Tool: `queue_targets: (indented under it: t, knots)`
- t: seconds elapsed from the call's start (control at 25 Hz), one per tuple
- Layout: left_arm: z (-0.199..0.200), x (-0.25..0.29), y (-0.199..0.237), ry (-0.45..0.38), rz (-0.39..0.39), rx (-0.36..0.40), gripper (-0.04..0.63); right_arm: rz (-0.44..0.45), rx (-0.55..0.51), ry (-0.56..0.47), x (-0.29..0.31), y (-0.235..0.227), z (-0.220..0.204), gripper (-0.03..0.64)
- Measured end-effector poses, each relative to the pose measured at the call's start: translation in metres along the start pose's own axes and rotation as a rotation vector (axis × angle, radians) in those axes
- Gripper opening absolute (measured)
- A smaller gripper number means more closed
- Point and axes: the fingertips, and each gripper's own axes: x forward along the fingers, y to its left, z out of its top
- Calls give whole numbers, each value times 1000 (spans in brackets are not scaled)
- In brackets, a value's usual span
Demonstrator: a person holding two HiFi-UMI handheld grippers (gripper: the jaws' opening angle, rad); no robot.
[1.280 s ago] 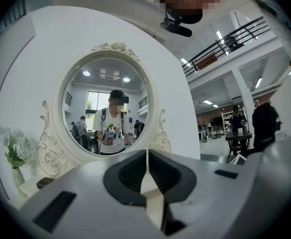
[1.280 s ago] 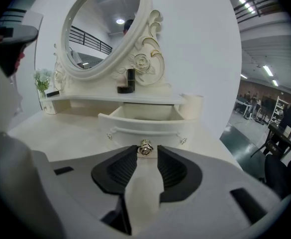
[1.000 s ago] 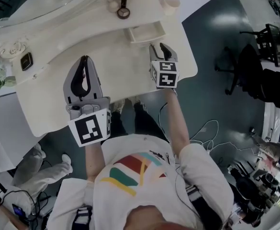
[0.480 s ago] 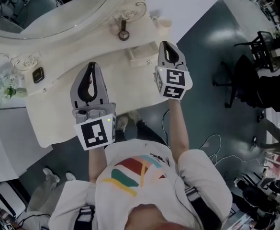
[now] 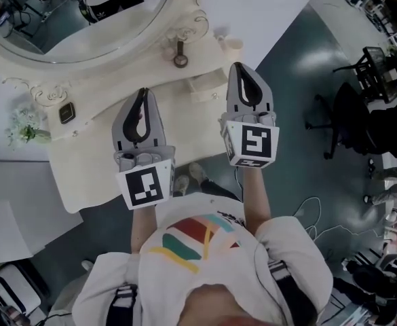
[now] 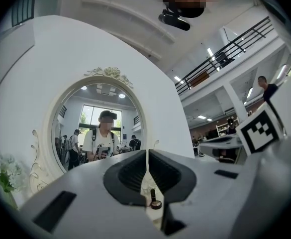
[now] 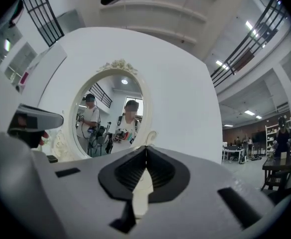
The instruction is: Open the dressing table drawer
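Drawer, judged already pulled out, is seen just left of right gripper, farther from left gripper; both jaw pairs are closed together w/ nothing held.

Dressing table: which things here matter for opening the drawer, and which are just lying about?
Job: drawer, already pulled out; dressing table; left gripper and right gripper, both shut and empty.

Lying about: oval mirror; white flowers; small black gadget; dark round-headed tool; pale cup.
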Motion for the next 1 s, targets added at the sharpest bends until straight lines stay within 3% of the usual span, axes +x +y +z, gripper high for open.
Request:
queue_targets:
  t: [0.32, 0.68, 1.0]
  knots:
    - [11, -9, -8, -9, -22, 11, 12, 28, 1, -73, -35, 24, 32, 2]
    - [10, -11, -10, -6, -29, 13, 12, 81, 5, 5, -46, 55, 11, 2]
    - [8, -9, -10, -7, -35, 12, 12, 87, 8, -8, -45, 57, 15, 2]
